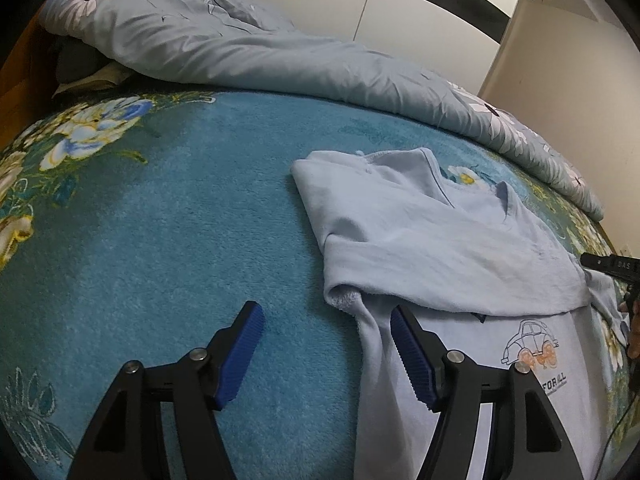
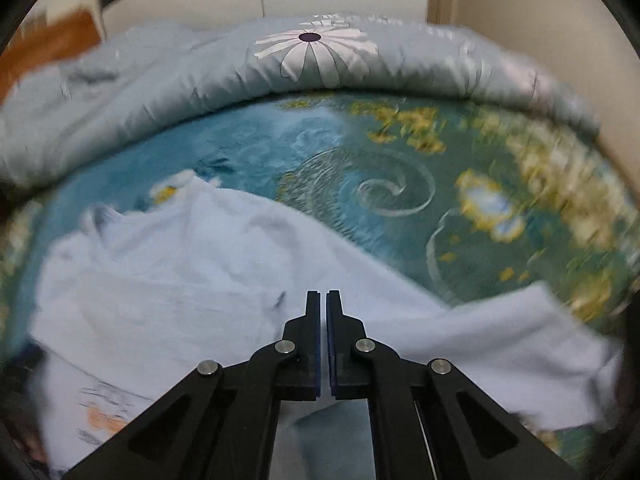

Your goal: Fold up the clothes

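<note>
A light blue T-shirt [image 1: 432,240] with a car print [image 1: 530,344] lies on the teal bedspread, its left sleeve folded across the chest. My left gripper [image 1: 324,320] is open at the shirt's left edge. Its right finger [image 1: 412,356] rests over the cloth and its left finger [image 1: 240,352] over bare bedspread. In the blurred right wrist view the shirt [image 2: 168,264] spreads below my right gripper [image 2: 323,294]. That gripper is shut, with no cloth showing between its tips. The other sleeve [image 2: 500,344] stretches out to the right. The right gripper [image 1: 608,264] also shows as a black part at the shirt's far side.
A teal floral bedspread [image 1: 180,220] covers the bed. A bunched grey-blue duvet with daisy prints [image 1: 248,48] runs along the far edge, also seen as the duvet [image 2: 320,60]. White wardrobe doors [image 1: 360,0] stand behind. A hand [image 1: 633,336] shows at the right edge.
</note>
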A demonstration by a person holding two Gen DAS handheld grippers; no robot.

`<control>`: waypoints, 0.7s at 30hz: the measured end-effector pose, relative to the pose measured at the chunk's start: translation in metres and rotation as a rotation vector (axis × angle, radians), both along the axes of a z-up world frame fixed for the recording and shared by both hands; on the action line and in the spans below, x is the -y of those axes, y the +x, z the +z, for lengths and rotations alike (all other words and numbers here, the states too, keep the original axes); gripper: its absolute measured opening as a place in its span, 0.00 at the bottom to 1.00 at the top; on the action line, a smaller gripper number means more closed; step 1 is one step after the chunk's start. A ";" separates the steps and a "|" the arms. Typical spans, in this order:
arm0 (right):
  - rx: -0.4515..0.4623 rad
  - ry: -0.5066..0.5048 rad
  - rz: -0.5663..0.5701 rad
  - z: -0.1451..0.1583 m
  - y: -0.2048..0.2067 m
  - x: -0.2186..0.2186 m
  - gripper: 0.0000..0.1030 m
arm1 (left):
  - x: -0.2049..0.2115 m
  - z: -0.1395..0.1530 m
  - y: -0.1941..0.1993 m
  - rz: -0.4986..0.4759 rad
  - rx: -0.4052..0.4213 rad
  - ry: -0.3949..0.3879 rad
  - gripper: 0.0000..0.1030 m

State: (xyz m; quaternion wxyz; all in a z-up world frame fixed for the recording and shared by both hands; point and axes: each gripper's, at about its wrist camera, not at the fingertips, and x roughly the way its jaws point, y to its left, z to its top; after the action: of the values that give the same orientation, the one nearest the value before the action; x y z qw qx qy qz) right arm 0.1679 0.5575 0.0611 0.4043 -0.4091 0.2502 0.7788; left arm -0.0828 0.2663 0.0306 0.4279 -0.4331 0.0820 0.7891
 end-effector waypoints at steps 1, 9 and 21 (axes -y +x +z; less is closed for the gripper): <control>-0.027 -0.018 -0.007 0.000 0.003 0.000 0.03 | 0.000 0.000 0.000 0.000 -0.002 -0.001 0.68; -0.122 -0.133 0.039 -0.004 0.030 0.066 0.07 | 0.002 -0.001 -0.001 0.003 0.016 0.016 0.68; -0.162 -0.142 0.011 -0.010 0.117 0.184 0.41 | 0.041 0.019 0.014 0.044 0.056 0.114 0.69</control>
State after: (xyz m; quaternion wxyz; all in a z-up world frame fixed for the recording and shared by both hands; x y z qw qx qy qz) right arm 0.2844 0.3732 0.0509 0.3482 -0.3737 0.3344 0.7920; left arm -0.0689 0.2253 0.0501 0.4366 -0.4314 0.0154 0.7894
